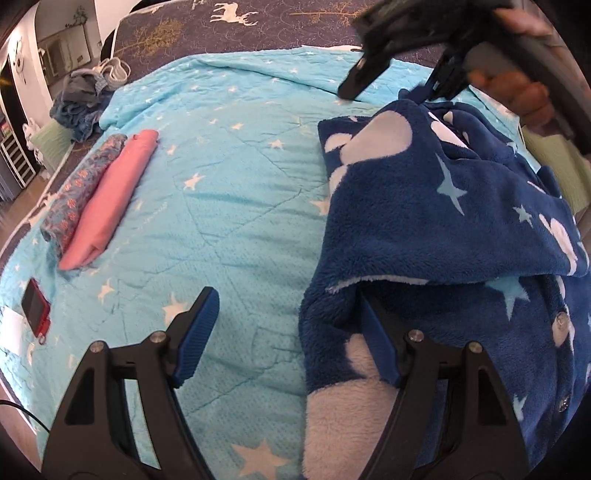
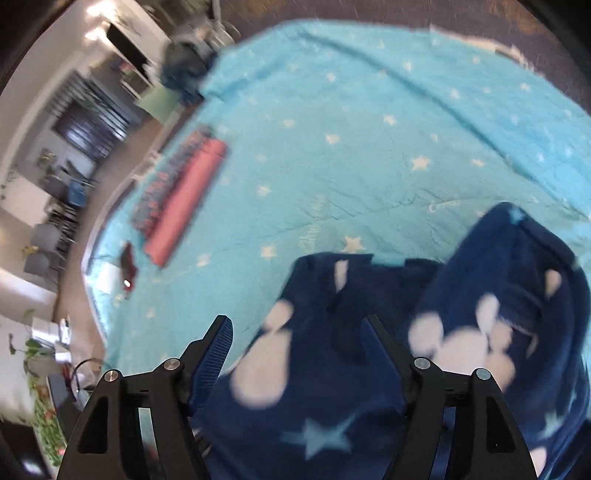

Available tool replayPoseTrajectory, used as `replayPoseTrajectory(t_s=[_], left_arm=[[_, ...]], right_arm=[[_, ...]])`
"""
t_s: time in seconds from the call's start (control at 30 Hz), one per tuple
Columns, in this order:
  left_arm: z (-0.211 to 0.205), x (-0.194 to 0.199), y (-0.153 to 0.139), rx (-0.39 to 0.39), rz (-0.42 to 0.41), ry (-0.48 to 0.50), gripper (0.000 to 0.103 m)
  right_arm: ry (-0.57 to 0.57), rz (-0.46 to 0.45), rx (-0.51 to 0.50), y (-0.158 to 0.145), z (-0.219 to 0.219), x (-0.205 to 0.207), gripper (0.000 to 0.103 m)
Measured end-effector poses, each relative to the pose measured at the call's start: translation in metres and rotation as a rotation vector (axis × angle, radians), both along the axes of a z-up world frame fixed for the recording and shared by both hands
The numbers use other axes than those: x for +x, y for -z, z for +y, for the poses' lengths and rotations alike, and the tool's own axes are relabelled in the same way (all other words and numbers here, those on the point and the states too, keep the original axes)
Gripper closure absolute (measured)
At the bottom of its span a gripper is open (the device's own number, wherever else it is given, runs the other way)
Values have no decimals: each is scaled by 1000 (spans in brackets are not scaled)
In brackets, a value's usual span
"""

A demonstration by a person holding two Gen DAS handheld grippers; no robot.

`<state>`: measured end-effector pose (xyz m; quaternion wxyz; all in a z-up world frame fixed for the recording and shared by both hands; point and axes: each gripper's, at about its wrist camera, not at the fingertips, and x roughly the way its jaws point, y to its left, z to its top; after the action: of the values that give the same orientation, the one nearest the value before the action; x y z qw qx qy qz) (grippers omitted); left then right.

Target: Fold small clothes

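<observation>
From the left wrist camera I see my left hand-held gripper [image 1: 284, 332] with its jaws spread wide; the left blue pad hangs over bare bedding, while the right pad [image 1: 376, 339] is tucked under a folded flap of the navy fleece garment [image 1: 424, 229], and nothing is pinched between them. That garment, dark blue plush with pale blue stars and white blobs and a row of snap buttons [image 1: 562, 320] down its right edge, lies partly folded on the right side of the turquoise star-print quilt [image 1: 229, 177] that covers the bed. At the top right, my right hand-held gripper [image 1: 388, 88] hangs above the far edge of the fleece, blurred, held by a hand [image 1: 528, 92], with its fingers parted and empty. The right wrist camera is smeared by motion, yet it shows the right jaws apart with only the fleece below them, unpinched. Well apart on the left of the quilt lie two finished rolls side by side and touching: a pink folded garment [image 1: 110, 195] and a blue floral folded garment [image 1: 79, 192]. Nearer the quilt's left edge sits a red phone [image 1: 35, 312] just beside a white card [image 1: 11, 328]. A heap of unfolded blue-grey clothes [image 1: 79, 107] rests past the quilt's far left corner. I can read no writing or label anywhere; the dark bedsheet [image 1: 236, 18] beyond carries only white deer figures.
</observation>
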<state>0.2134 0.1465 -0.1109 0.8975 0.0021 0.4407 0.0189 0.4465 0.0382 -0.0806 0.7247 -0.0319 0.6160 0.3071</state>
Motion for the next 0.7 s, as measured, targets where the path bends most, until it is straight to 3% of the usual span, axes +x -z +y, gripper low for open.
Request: replayPoseTrajectory(t_s=[0.07,0.17,0.27,0.37,0.43,0.7], left_arm=[[3,1,1,-21,3,0,26],[8,2,4,-57,7,0,26],[8,1,4,-73,4,-3,26],[8,-2,3,-72,-10,-8,26],[10,-4,1,-70,-23,-21,26],[23,-12,1,-86,-11,-85,19]], right_arm=[[-23,168,34,27,7,10,30],[-124,283,25,50,20,2,30],[-181,220,7,50,37,-4,30],[-163,217,140,38,45,4,60],[-161,202,189,30,49,9,61],[-58,204,106,62,63,24,61]])
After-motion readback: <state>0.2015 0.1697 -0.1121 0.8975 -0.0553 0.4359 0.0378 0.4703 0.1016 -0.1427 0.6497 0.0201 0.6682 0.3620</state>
